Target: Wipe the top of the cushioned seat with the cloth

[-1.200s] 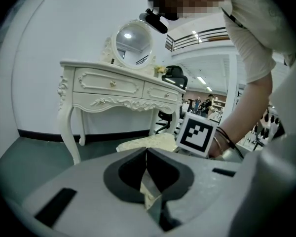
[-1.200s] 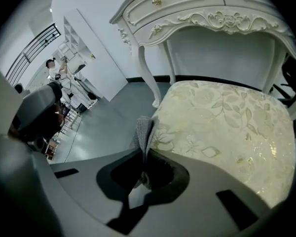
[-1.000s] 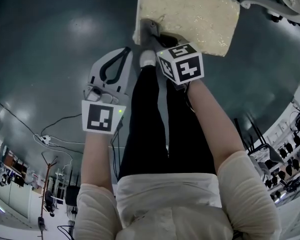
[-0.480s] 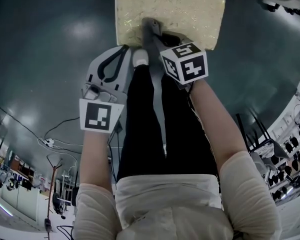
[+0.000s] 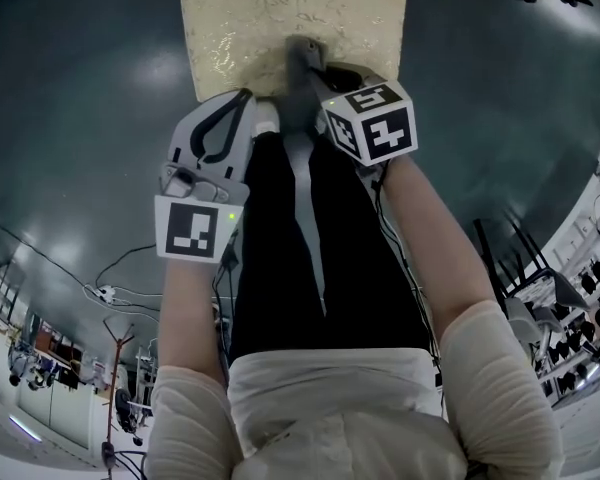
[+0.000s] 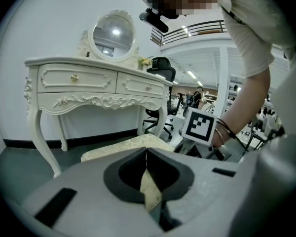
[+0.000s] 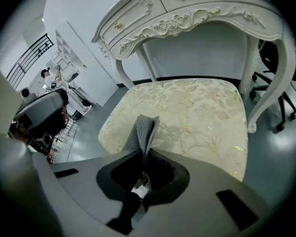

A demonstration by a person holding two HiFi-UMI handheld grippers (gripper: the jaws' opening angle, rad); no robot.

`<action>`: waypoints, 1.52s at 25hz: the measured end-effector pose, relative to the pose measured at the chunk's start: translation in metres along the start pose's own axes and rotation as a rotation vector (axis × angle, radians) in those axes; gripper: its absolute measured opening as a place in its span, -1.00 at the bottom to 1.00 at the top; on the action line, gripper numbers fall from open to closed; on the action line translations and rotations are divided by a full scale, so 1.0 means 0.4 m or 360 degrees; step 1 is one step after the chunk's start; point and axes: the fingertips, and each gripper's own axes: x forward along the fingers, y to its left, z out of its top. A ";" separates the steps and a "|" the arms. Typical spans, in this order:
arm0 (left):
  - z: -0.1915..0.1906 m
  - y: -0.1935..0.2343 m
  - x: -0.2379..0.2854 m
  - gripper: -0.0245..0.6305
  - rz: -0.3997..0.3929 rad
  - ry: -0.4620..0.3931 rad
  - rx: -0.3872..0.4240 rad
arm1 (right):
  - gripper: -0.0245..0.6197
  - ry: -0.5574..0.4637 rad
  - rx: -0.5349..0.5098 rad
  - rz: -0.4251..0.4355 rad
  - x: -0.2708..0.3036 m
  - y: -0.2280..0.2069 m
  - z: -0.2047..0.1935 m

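Cloth [image 7: 144, 130], grey woven, pinched in right gripper [image 7: 147, 149] fingers over cream brocade seat [image 7: 197, 112]; left gripper [image 6: 146, 154] fingers closed, empty.

Open seat top [image 7: 202, 112]; dressing table [image 7: 177, 14] beyond

The cream cushioned seat [image 5: 290, 18] sits at twelve o'clock on the dark floor [image 5: 80, 88]; the right tongs [image 5: 318, 68] pinch the grey cloth [image 5: 305, 173] over its near edge, a strip trailing toward six o'clock; the left tongs [image 5: 242, 103] hang at ten o'clock, off the seat's corner.
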 end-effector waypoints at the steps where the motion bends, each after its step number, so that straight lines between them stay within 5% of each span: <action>1: 0.008 -0.010 0.011 -0.92 -0.0006 -0.0004 0.0007 | -0.84 -0.0002 0.0002 -0.0003 -0.008 -0.012 -0.002; 23: 0.051 -0.205 0.148 -0.92 -0.0160 0.0031 0.0087 | -0.84 -0.0038 0.0114 -0.0156 -0.162 -0.252 -0.093; 32: 0.070 -0.271 0.192 -0.92 -0.0237 0.0018 0.0156 | -0.84 0.0058 0.0100 -0.0325 -0.213 -0.360 -0.159; 38: 0.129 -0.286 0.198 -0.92 -0.0253 -0.0050 0.0112 | -0.84 0.0004 0.0109 -0.0346 -0.273 -0.355 -0.141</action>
